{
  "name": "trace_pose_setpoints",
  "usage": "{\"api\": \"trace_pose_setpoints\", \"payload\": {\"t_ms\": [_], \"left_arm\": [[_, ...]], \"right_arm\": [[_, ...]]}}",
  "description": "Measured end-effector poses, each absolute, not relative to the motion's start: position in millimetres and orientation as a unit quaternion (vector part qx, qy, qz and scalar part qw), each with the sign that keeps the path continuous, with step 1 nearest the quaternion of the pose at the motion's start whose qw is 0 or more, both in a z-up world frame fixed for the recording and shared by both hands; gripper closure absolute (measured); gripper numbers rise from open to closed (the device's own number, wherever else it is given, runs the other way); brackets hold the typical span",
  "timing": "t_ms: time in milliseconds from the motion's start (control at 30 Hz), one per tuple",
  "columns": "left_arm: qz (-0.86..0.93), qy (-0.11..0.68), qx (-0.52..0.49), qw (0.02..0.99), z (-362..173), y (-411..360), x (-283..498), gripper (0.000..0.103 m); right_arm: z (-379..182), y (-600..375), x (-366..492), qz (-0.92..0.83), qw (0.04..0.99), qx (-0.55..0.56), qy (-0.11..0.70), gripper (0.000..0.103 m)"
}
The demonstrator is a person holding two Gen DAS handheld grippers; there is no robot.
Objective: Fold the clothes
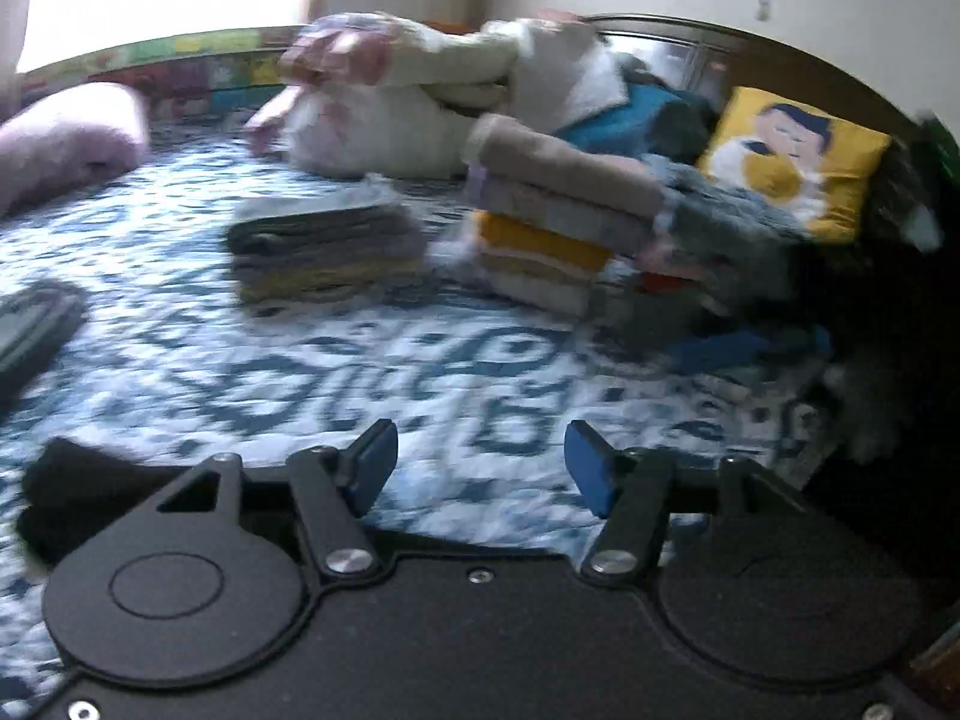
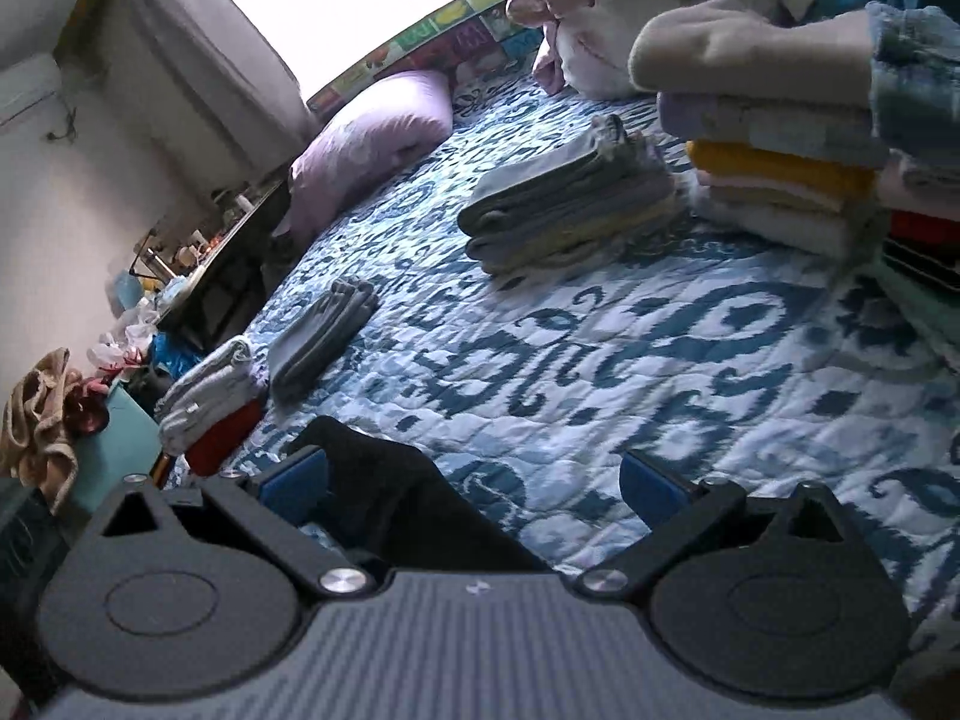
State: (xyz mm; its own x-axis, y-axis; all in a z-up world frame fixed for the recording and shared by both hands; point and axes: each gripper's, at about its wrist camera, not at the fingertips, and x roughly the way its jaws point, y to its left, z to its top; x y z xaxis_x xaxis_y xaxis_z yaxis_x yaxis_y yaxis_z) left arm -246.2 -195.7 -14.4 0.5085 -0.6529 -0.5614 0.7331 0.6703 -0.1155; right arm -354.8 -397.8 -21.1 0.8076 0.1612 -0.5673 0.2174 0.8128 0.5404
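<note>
A black garment (image 2: 396,498) lies on the blue-and-white patterned bedspread (image 2: 600,372), between the open blue pads of my right gripper (image 2: 474,483), nearer the left pad. In the left wrist view the same black garment (image 1: 78,480) lies at the lower left, beside my left gripper (image 1: 480,462), which is open and empty above the bedspread (image 1: 300,372). A folded grey stack (image 1: 324,252) and a taller stack of beige, lilac and yellow folded clothes (image 1: 558,222) stand further back; both also show in the right wrist view, the grey stack (image 2: 570,210) and the taller stack (image 2: 774,138).
A lilac pillow (image 2: 372,132) and a white bundle (image 1: 372,132) lie at the far side. A yellow picture cushion (image 1: 792,162) leans at the back right. Small folded grey piles (image 2: 318,336) and a grey and red pile (image 2: 204,408) sit near the bed's left edge, by a cluttered side table (image 2: 198,252).
</note>
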Motion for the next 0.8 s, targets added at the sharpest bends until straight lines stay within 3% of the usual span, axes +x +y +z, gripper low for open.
{"api": "trace_pose_setpoints", "payload": {"t_ms": [167, 367, 533, 800], "left_arm": [[-0.335, 0.300, 0.059, 0.891, -10.4, -133.1, -232.5, 0.042], [-0.260, 0.311, 0.080, 0.911, -24.8, -70.7, -220.3, 0.042], [-0.234, 0.326, 0.055, 0.914, -43.4, -37.9, -208.2, 0.042], [-0.207, 0.354, 0.026, 0.912, -82.2, -27.1, -168.8, 0.042]], "right_arm": [[-31.2, -380.7, -357.5, -0.005, 0.909, 0.241, 0.339, 0.003], [-37.6, -347.7, -349.1, 0.027, 0.906, 0.049, 0.420, 0.006], [-26.5, -370.1, -338.5, 0.063, 0.892, -0.032, 0.447, 0.006], [-57.3, -374.7, -322.3, 0.049, 0.889, -0.027, 0.455, 0.006]]}}
